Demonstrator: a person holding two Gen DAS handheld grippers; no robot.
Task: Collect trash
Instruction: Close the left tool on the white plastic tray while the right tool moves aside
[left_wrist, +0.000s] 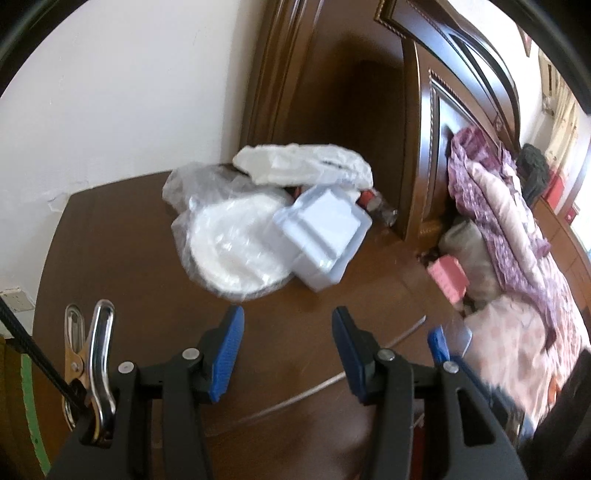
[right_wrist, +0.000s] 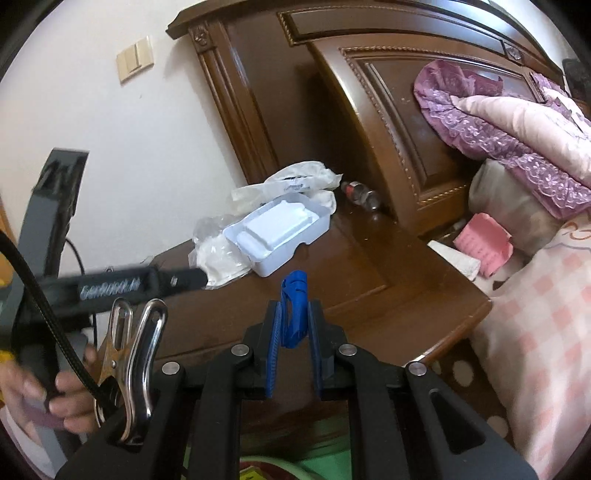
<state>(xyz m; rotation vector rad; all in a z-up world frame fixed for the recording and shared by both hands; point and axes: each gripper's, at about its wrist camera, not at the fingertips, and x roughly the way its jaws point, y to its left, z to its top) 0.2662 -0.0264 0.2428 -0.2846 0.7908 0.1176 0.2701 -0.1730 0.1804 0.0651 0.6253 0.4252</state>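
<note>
Two risks: my left claw (left_wrist: 286, 354), jaws apart, could shove the far foam tray (left_wrist: 321, 236) off the nightstand (left_wrist: 122, 236), while my right claw (right_wrist: 293, 341), clamped on a blue scrap (right_wrist: 294, 314), could drop it.

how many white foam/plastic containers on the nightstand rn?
2, maybe more hidden under the bags. The rectangular white tray sits mid-pile on the nightstand. The round white container, wrapped in clear plastic, lies against the tray's wall-side edge.

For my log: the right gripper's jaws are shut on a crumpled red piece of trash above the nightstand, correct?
Not quite: the piece in the right gripper is blue, not red. The right wrist view shows the jaws shut on the crumpled blue piece above the nightstand.
</note>
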